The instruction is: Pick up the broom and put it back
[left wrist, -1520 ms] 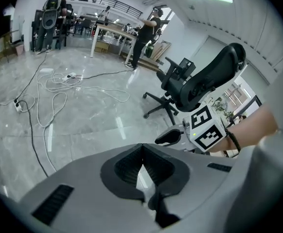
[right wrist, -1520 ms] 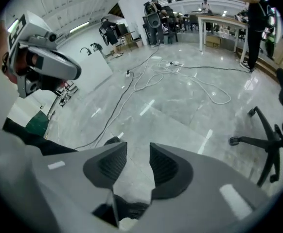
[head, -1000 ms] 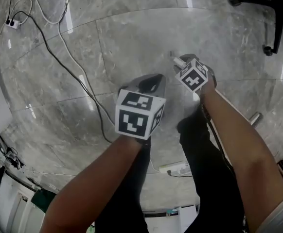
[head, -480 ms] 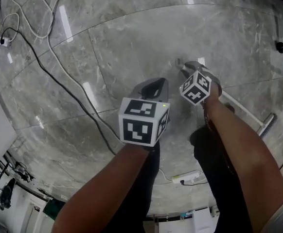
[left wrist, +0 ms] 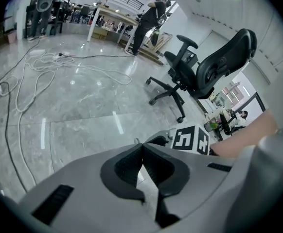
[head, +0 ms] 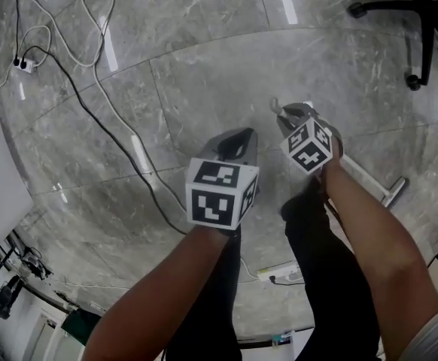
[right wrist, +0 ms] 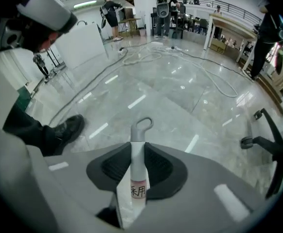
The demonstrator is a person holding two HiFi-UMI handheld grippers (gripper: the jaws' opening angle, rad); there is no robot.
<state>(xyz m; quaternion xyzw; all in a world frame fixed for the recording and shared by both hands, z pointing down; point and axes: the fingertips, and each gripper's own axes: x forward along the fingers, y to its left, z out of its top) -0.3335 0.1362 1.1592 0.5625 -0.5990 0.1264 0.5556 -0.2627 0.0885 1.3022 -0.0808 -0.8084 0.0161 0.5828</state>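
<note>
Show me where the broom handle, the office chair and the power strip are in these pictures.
broom handle [right wrist: 137, 159]: right gripper view, on the white shaft below its loop.
office chair [left wrist: 224, 57]: left gripper view, on the black backrest.
power strip [head: 278, 275]: head view, on its white body.

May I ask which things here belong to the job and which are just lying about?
Job: broom; right gripper, whose jaws have just been closing on the broom's handle.
Lying about: office chair; floor cables; power strip.
</note>
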